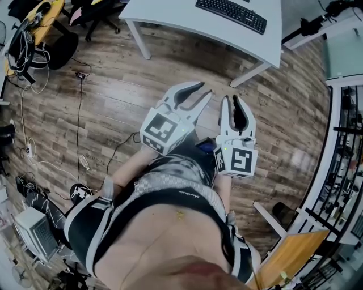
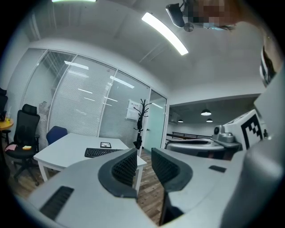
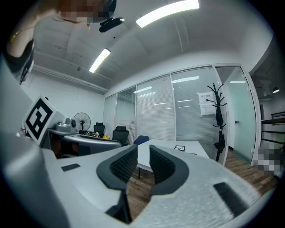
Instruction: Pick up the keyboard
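Open wood floor (image 1: 170, 73) runs from both grippers up to the counter (image 1: 170, 17); that lane is free. Left gripper (image 1: 206, 89) and right gripper (image 1: 231, 99) sit side by side, near each other, well short of the counter's near edge.

Two legs (image 1: 142, 41) drop under the near edge, one at left, one slanted below the right corner; the gap between them is open. Counter top is bare left of the keyboard (image 1: 231, 14). A small dark frame (image 2: 106, 144) lies behind the keyboard, toward the far edge.

Cables (image 1: 79, 113) trail over the floor at left. Chair (image 1: 93, 20) stands off the counter's left corner. Shelving (image 1: 346, 158) walls the right side.
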A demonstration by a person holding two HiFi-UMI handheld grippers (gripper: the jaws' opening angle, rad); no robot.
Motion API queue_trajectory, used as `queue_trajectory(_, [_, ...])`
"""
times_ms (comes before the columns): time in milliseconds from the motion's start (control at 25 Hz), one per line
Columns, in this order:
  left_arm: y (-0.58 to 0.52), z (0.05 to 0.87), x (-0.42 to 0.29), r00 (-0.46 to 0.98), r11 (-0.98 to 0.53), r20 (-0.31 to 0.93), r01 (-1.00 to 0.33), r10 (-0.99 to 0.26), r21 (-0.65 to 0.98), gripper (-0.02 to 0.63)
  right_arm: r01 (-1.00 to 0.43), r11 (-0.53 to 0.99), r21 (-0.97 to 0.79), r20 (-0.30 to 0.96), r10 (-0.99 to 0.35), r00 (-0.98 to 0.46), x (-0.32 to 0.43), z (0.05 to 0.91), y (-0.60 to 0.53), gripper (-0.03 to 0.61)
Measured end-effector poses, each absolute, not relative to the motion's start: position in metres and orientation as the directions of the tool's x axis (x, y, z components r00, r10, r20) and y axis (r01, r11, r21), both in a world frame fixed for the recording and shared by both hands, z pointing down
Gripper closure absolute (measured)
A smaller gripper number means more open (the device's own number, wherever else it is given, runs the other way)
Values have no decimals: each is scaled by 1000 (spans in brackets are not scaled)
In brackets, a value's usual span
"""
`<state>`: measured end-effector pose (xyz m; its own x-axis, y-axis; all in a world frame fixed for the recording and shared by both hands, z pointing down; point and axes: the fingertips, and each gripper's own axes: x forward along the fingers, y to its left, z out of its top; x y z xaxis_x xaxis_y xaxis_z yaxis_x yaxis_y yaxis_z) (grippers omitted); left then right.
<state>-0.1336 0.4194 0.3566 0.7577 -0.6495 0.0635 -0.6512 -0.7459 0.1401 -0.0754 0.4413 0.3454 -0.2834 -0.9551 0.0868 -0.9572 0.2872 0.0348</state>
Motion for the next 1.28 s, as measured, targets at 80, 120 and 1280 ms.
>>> queue_trajectory(80, [409,355,-130,758,-747,65,-651,-648,135,520,-957,288,36,88,-955,-284,-74,345,431,492])
queue_trajectory(120, [403,355,-129,759,-748,64,-650,-648,133,520,-957,288,36,87,-955,-284,-73,345,425,491])
queue_trajectory(1280, [238,334,-84,735,-724,79,-678,-674,128,520,-927,375,19,72,-925,-373,-40,324,251,485])
